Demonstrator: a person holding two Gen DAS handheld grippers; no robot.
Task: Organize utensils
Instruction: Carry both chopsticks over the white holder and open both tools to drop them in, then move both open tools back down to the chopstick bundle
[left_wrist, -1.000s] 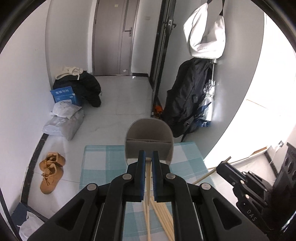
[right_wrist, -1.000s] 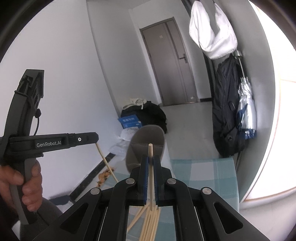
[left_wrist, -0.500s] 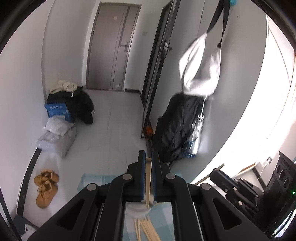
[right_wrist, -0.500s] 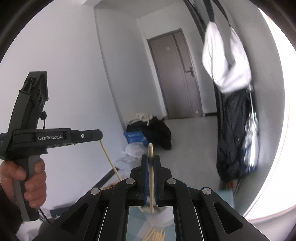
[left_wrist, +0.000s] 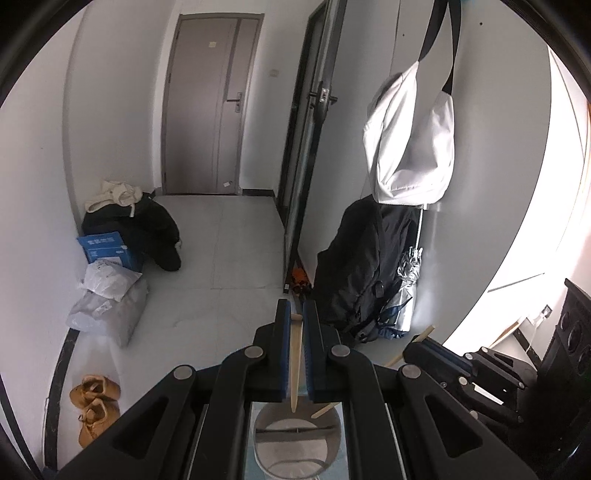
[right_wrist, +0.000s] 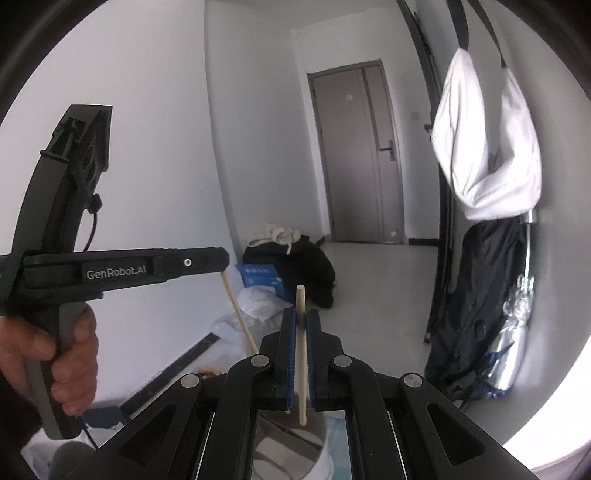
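Two chopsticks, one holder, two shoes

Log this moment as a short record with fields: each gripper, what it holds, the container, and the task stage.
left gripper: shut on a chopstick, tip pointing down
right gripper: shut on a second chopstick, held near upright
holder: grey divided cup, directly below both grippers
holder contents: no utensil visible inside
stage: both chopsticks lifted, hanging above the holder, not yet inserted
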